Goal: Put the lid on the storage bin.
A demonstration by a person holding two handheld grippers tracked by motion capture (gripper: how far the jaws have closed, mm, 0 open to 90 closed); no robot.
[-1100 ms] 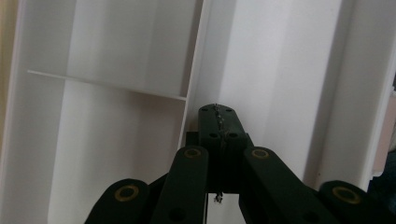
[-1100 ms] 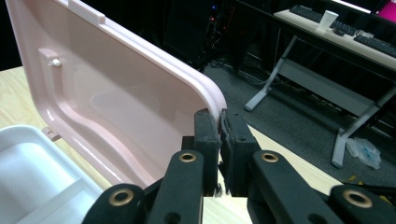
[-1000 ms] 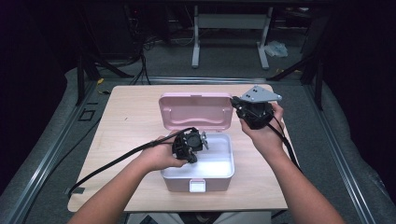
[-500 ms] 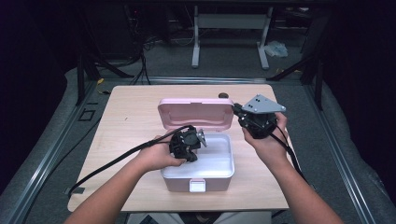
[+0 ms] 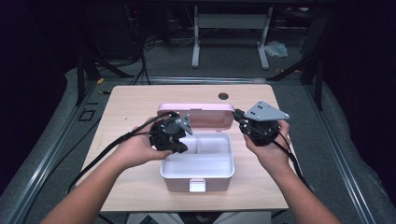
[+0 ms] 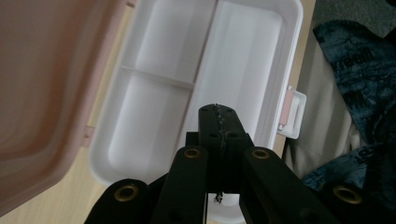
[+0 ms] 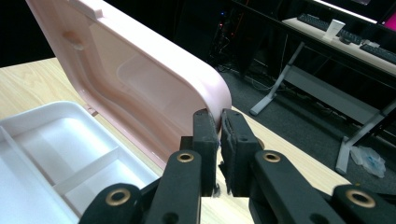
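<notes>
The latch tab (image 5: 196,185) sits at the near wall of the white tray (image 5: 196,175), which stands near the front middle of the bench (image 5: 126,105). The tray is empty, split by thin dividers into one long compartment and two smaller ones. It looks like thin moulded plastic: light, stiff enough to keep its shape, smooth and probably slippery on the wood, so a push on the lid could slide the whole box unless something steadies the base.

Above the tray's far left corner hangs the left tool (image 5: 172,136), its jaws fully together with nothing between them; in the left gripper view they point down over the long compartment. The right tool (image 5: 239,117) is off the tray's far right corner, its jaws almost together. In the right gripper view they sit right at the lid's rounded corner, and I cannot tell for sure whether they pinch its edge or merely rest against it; it looks like contact rather than a grip.

Beyond them the pink lid (image 5: 205,117) stands roughly upright on its rear hinges. It is a shallow shell with a rolled rim, likely to flex if pushed mid-panel. The rim near a corner is the firmest hold, and a gentle one suits the small hinges (image 7: 91,110).
</notes>
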